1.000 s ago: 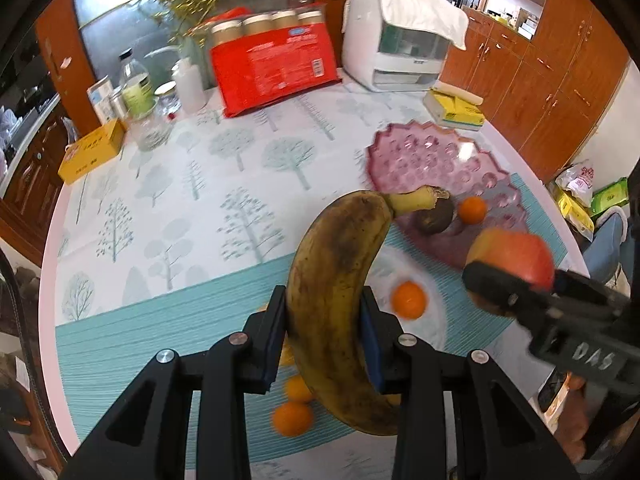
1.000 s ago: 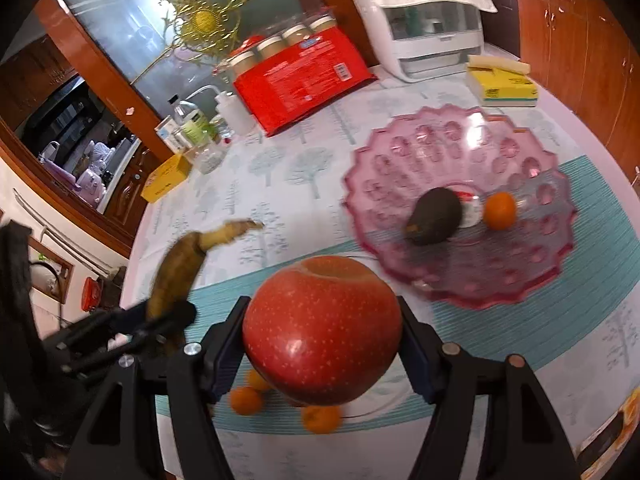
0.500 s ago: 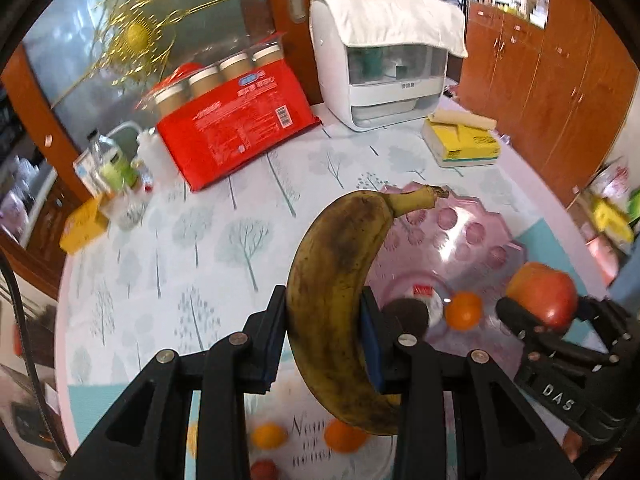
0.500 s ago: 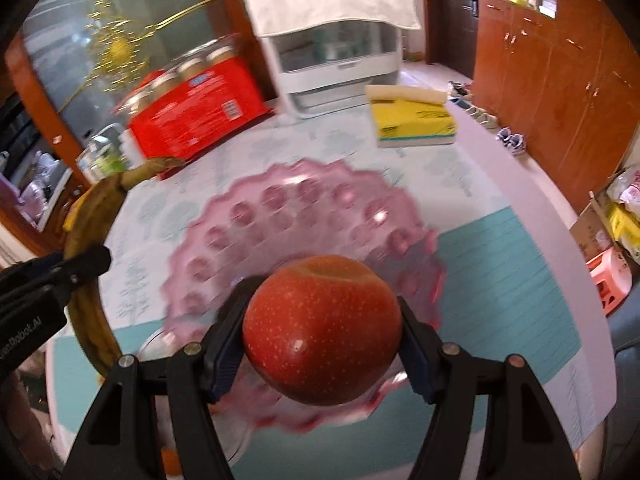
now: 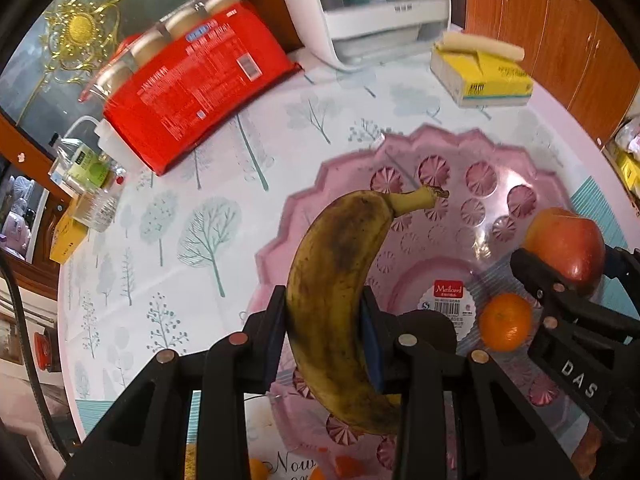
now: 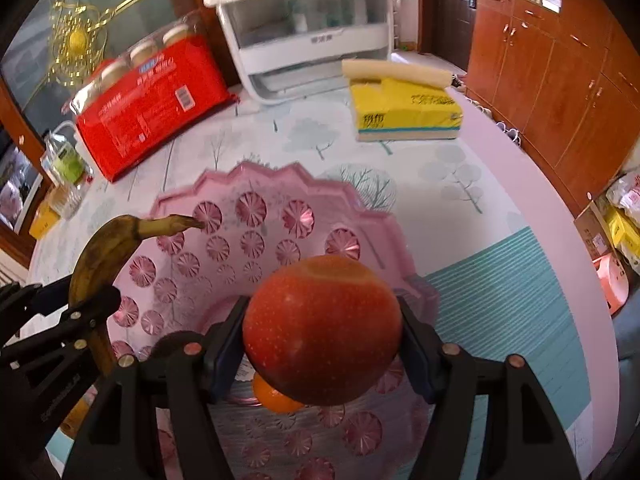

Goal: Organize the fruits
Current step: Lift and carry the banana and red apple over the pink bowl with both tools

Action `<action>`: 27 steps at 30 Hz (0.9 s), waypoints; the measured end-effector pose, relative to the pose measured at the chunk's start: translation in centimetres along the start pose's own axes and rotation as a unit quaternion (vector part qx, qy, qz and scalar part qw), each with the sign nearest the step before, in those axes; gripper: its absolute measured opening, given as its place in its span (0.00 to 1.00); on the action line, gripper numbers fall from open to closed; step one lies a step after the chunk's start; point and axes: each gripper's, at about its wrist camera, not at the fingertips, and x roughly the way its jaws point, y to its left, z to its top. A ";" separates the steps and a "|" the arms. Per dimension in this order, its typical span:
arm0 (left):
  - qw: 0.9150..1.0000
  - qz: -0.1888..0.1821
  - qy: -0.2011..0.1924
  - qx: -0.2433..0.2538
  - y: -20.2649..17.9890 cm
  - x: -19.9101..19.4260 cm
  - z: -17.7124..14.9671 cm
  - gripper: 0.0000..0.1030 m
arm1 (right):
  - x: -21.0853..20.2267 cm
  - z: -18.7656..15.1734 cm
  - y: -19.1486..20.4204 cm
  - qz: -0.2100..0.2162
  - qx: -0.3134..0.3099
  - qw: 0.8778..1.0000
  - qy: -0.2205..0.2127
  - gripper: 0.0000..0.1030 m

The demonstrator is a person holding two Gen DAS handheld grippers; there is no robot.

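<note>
Left tool (image 5: 324, 336) clamped on spotted banana (image 5: 336, 280), right tool (image 6: 322, 344) clamped on red apple (image 6: 322, 330), both above pink bowl (image 6: 280, 172), orange (image 5: 505, 322) inside at the banana's 3 o'clock, tree-print tabletop (image 5: 168, 216) beneath.

A: Where is there room over the pink bowl (image 6: 256, 184)?

B: Its far half is bare. Near the middle lie an orange (image 5: 505, 322) and a dark fruit (image 6: 170, 344), partly hidden behind the fingers.

A: And the two grippers?

B: Close together above the bowl. The left gripper (image 5: 324, 322) grips a banana (image 5: 340, 292), the right gripper (image 6: 322, 340) an apple (image 6: 322, 330); the orange shows between them.

A: Beyond the bowl?

B: Open tablecloth (image 5: 192, 216), then a red package (image 6: 152, 108), a white appliance (image 6: 308, 40) and a yellow tissue pack (image 6: 404, 112) along the back.
</note>
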 end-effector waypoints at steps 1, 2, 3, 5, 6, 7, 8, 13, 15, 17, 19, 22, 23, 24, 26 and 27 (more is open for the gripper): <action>1.000 -0.001 0.003 0.002 -0.2 0.3 0.0 0.32 | 0.3 -0.1 0.1 0.001 -0.003 1.000 0.004 0.67; 1.000 0.000 0.003 0.005 -0.3 0.5 0.0 0.32 | 0.6 -0.1 0.1 0.001 -0.004 1.000 0.008 0.67; 1.000 0.003 0.003 0.010 -0.6 0.7 0.0 0.32 | 0.9 -0.1 0.2 0.003 -0.005 1.000 0.013 0.67; 1.000 0.007 0.002 0.018 -0.8 0.9 0.0 0.32 | 1.3 -0.2 0.4 0.008 -0.009 1.000 0.017 0.67; 1.000 0.009 0.002 0.023 -1.0 1.0 0.0 0.32 | 1.4 -0.2 0.6 0.007 -0.012 1.000 0.018 0.67; 1.000 0.010 0.003 0.025 -1.0 1.1 0.0 0.32 | 1.5 -0.2 0.8 0.003 -0.016 1.000 0.017 0.67; 1.000 0.009 0.004 0.026 -1.0 1.2 0.0 0.32 | 1.5 -0.2 0.9 -0.001 -0.019 1.000 0.017 0.67; 1.000 0.007 0.009 0.029 -0.9 1.6 0.1 0.32 | 1.8 -0.2 1.0 0.003 -0.021 1.000 0.020 0.67; 0.999 0.007 0.012 0.031 -1.0 1.7 0.1 0.33 | 1.8 -0.2 1.0 0.003 -0.022 1.000 0.019 0.67; 0.999 0.006 0.016 0.033 -1.2 1.8 0.1 0.33 | 1.8 -0.2 1.1 0.003 -0.023 1.000 0.019 0.67; 0.999 0.006 0.011 0.039 -1.4 1.6 0.0 0.38 | 1.7 -0.2 1.1 0.005 -0.023 1.000 0.016 0.67; 0.998 0.031 -0.009 0.053 -1.8 0.8 0.0 0.49 | 1.3 -0.3 1.0 0.011 -0.024 1.000 0.009 0.68; 0.998 0.039 -0.012 0.056 -1.8 0.7 0.0 0.52 | 1.2 -0.4 1.0 0.012 -0.024 1.000 0.009 0.69; 0.997 0.044 -0.012 0.054 -1.6 0.6 0.0 0.58 | 1.1 -0.4 1.0 0.012 -0.024 1.000 0.008 0.69; 0.998 0.047 -0.006 0.041 -0.9 0.5 0.0 0.68 | 0.9 -0.4 1.0 0.014 -0.023 1.000 0.006 0.69; 0.998 0.046 -0.005 0.035 -0.7 0.4 -0.1 0.73 | 0.8 -0.5 0.9 0.017 -0.021 1.000 0.005 0.69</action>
